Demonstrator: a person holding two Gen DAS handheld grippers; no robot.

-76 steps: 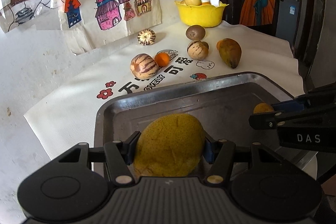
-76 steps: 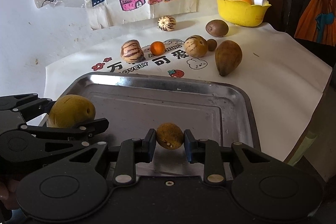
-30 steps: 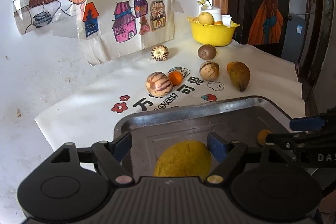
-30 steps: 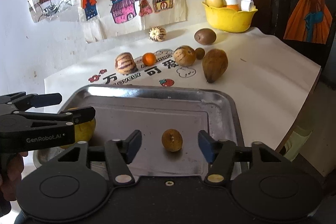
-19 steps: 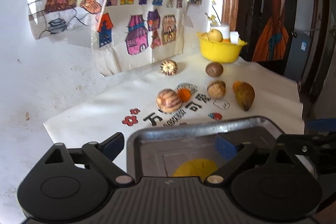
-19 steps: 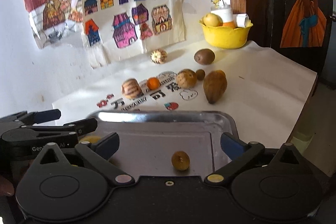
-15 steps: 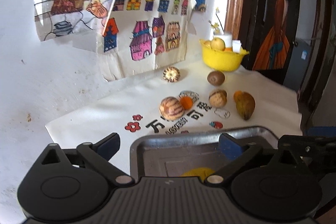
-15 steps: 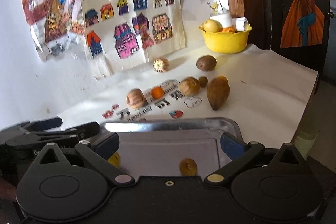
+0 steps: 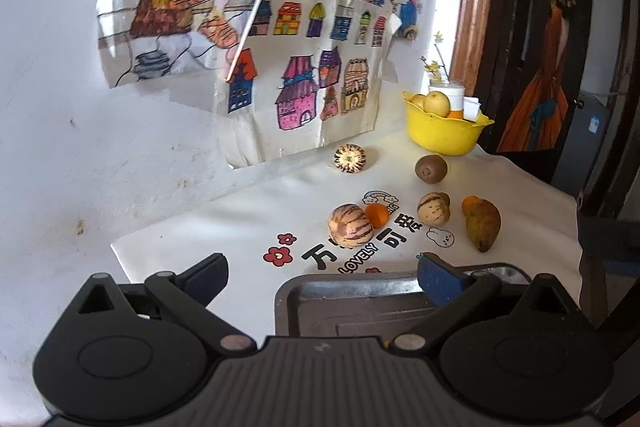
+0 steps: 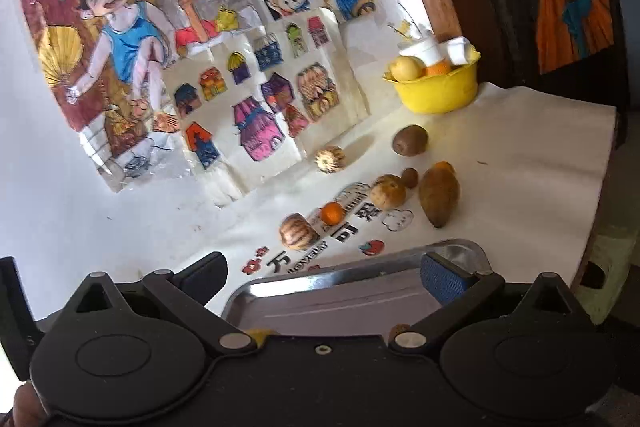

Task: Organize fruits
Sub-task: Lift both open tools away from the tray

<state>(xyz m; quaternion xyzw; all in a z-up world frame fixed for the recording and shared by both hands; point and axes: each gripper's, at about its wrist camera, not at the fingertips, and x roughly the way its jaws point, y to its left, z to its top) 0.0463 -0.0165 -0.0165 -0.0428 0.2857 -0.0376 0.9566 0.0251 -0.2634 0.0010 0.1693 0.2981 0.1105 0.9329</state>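
Fruit lies loose on a white printed cloth [image 9: 224, 227], beyond the far rim of a metal tray [image 9: 360, 291]. Striped melon-like fruit [image 9: 350, 227], round, cream with brown-purple bands; a small smooth orange [image 9: 377, 215] touches its right side. Second, smaller striped fruit [image 9: 433, 209] to the right, with something dark just behind it, too hidden here to name. Elongated brownish-yellow fruit [image 9: 483, 224], tapered at the near end, matt and blotchy, an orange patch at its far end. Fuzzy brown kiwi [image 9: 430, 168] further back. Ribbed striped fruit [image 9: 349, 158] near the wall, stem end facing the camera.

Yellow plastic bowl [image 9: 444, 133], wavy rim, at the back corner, holding a pale yellow pear-like fruit and a white container.

Tray dull grey steel, rounded corners, raised lip; in the right view [image 10: 352, 291] its floor looks brushed, and a yellow sliver shows at the near edge, possibly fruit.

Left gripper [image 9: 322, 277]: jaws spread fully wide, nothing between them. Right gripper [image 10: 322, 275]: likewise wide apart, holding nothing. Blue textured pads [image 10: 440, 283].

Crayon-coloured drawings [image 9: 304, 83] taped to the white wall
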